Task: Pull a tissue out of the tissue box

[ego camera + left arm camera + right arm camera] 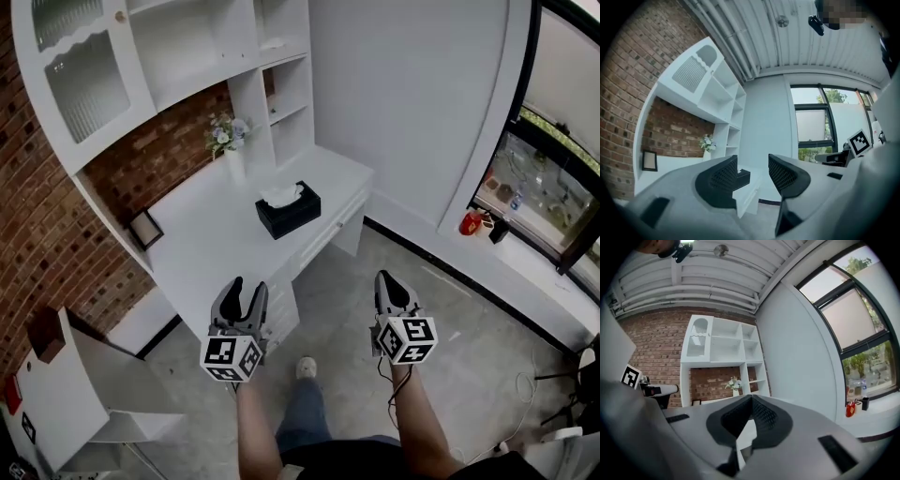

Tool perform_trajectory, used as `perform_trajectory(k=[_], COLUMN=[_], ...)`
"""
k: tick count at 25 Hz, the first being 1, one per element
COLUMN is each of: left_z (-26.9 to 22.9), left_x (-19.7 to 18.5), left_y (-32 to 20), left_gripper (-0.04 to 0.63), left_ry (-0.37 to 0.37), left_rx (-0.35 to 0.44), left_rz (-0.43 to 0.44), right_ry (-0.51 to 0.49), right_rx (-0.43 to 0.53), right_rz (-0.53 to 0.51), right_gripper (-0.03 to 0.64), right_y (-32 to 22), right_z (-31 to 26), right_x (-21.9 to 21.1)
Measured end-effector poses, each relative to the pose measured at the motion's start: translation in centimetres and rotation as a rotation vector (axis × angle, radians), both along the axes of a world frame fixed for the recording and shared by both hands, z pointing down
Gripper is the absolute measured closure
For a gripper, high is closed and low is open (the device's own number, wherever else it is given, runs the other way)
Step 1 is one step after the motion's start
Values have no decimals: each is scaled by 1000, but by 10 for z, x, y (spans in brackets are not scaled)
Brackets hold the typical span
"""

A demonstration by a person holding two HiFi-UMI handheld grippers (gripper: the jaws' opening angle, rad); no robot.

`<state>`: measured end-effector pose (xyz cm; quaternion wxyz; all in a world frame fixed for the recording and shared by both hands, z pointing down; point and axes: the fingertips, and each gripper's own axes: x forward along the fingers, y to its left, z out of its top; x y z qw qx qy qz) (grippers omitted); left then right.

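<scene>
- The tissue box sits on the white desk, toward its right end. It is well apart from both of your grippers, so the step in hand looks like the approach and nothing has been grasped yet.
- From your left gripper the box lies at about 12 to 1 o'clock. From your right gripper it lies at about 10 o'clock.
- A white tissue stands up out of the slot on top, and that tuft is your target.
- Come in from above the box rather than from the side, and aim at the upper part of the tuft so the pads close on paper and not on the box rim.
- The box looks light and may lift with the pull. Consider resting the other gripper on its top, then draw straight up.
- Keep away from the vase of flowers, at 11 o'clock from the box.
- Left gripper: the jaws stand wide apart with nothing between them, ready to close on the tissue.
- Right gripper: the jaws are together at the tips and hold nothing.
</scene>
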<state>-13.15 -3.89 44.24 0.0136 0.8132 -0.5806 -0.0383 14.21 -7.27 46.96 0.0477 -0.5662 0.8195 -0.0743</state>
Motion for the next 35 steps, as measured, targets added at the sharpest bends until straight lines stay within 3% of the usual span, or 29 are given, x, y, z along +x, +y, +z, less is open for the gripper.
perform_trajectory(k=[7, 12, 15, 26, 35], left_z=[6, 22, 29, 30, 28], left_x=[-34, -42, -45, -53, -49], left_y=[-119, -187, -219, -276, -319], left_gripper=[417, 417, 417, 417, 417], left_ry=[1, -8, -14, -16, -75], left_rx=[-50, -88, -107, -108, -156], left_rz=[19, 54, 78, 68, 94], right_ry=[27, 76, 55, 4, 14], right_rx=[-35, -52, -70, -85, -82], right_rz=[-11, -11, -2, 28, -1], right_gripper=[617, 617, 617, 617, 617], right_y=[-115, -183, -214, -266, -303], right_z=[-7, 3, 9, 6, 1], right_x=[-51, -79, -90, -92, -87])
